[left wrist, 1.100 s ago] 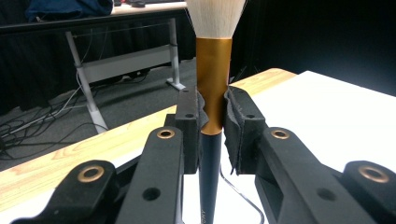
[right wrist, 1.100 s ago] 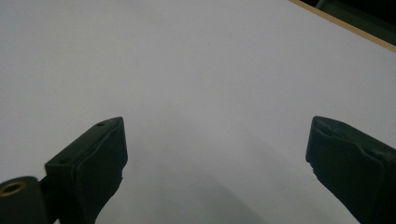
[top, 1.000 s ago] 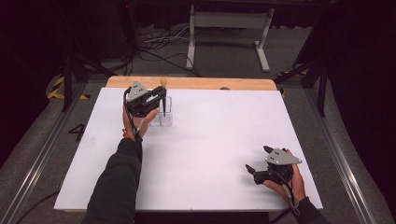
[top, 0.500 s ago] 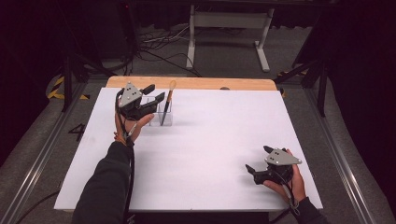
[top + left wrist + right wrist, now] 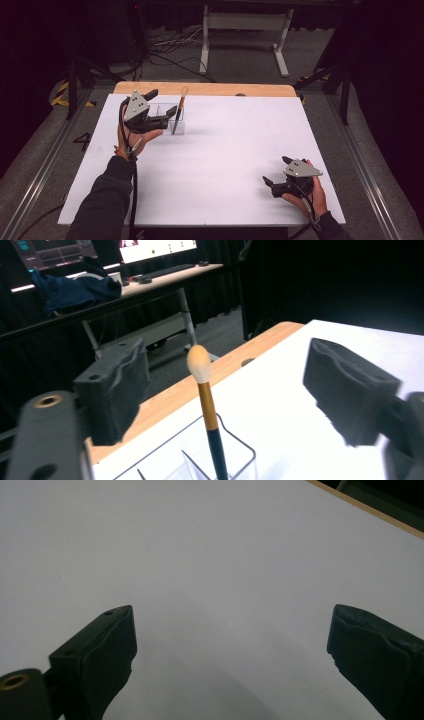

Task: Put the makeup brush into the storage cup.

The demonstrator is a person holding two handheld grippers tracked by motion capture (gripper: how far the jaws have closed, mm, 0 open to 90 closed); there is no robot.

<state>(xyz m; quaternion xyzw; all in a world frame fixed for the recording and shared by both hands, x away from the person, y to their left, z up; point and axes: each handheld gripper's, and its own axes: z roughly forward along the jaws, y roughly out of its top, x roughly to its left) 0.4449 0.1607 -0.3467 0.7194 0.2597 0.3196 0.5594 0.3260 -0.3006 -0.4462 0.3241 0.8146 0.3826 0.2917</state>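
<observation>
A make-up brush point(image 5: 179, 112) with a dark handle, gold ferrule and pale tip stands leaning in a clear compartment box point(image 5: 166, 111) at the back left of the white table. My left gripper point(image 5: 161, 106) is just left of the box. Its jaws have just been opening and stand wide. In the left gripper view the brush point(image 5: 208, 410) rises between the left gripper's point(image 5: 227, 365) pads without touching either. The box rim point(image 5: 246, 446) sits below. My right gripper point(image 5: 275, 170) rests at the front right, open over bare table point(image 5: 230, 630).
The white table top point(image 5: 225, 150) ends in a wooden strip point(image 5: 215, 89) at the back. Beyond it the floor holds a white desk frame point(image 5: 245, 22) and cables. A desk with monitors point(image 5: 150, 247) and a dark cloth stands farther off.
The left gripper was closed around the brush over the box; its jaws have opened and the hand has drawn back to the left and slightly up. The brush stays in the box. The right hand is still.
</observation>
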